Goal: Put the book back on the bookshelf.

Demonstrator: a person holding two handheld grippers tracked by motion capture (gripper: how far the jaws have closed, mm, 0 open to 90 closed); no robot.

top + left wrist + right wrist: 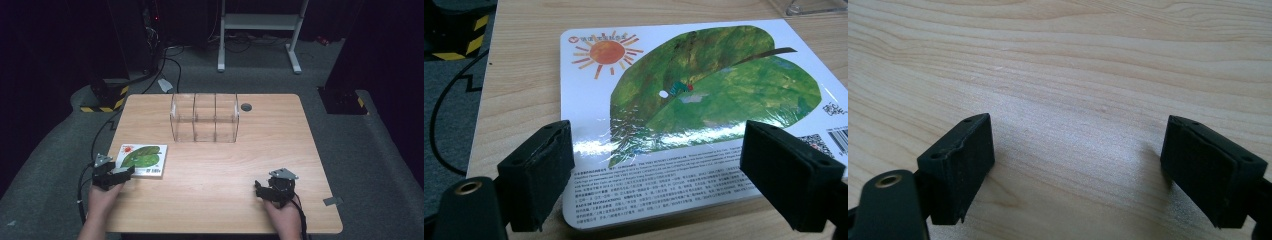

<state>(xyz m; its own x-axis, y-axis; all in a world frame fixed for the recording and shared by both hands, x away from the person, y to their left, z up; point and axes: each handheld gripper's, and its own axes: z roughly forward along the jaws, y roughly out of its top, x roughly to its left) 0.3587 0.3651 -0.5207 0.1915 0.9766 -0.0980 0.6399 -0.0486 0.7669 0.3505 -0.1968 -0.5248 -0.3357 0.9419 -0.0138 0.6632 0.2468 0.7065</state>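
Nearest, along the table's [215,165] front edge, the left gripper [116,174] sits with jaws spread wide at the near edge of the picture book [142,160], which lies flat by the front-left corner, while the right gripper [265,191] rests released and empty over bare wood toward the front-right. Farther back, the clear divided organizer [204,117] stands near the rear edge. Because the glossy book lies flush, the jaws may skid across its cover or shove it off the left edge instead of catching it.
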